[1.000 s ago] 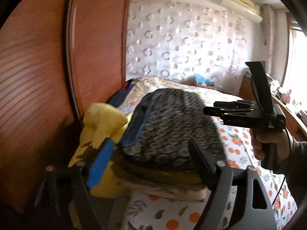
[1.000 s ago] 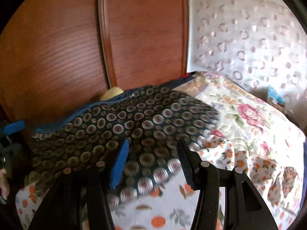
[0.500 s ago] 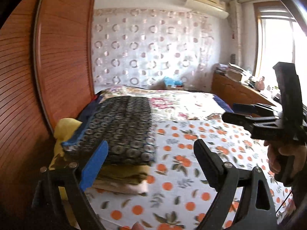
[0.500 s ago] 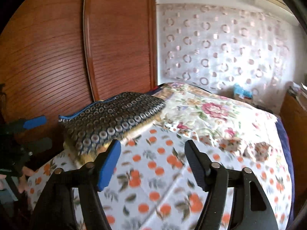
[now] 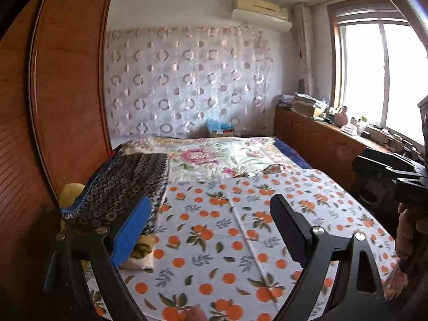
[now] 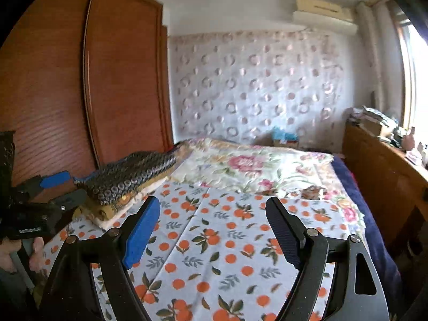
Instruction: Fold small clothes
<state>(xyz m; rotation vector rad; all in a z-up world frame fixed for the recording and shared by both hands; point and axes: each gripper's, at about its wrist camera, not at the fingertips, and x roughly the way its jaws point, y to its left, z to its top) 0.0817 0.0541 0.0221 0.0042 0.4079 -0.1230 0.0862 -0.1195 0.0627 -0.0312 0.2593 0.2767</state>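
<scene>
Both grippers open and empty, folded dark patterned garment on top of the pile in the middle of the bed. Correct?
Not quite. The pile sits at the bed's left edge beside the wooden wardrobe, not in the middle, as the left wrist view shows. The rest holds: the dark patterned garment tops it, and the left gripper and right gripper are open and empty.

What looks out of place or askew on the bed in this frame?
Little stands out. The folded stack sits at the bed's left edge by the wardrobe; its dark circle-patterned top piece overhangs the layers beneath. A small crumpled patterned cloth lies unfolded mid-bed. Left gripper and right gripper are open and empty.
</scene>
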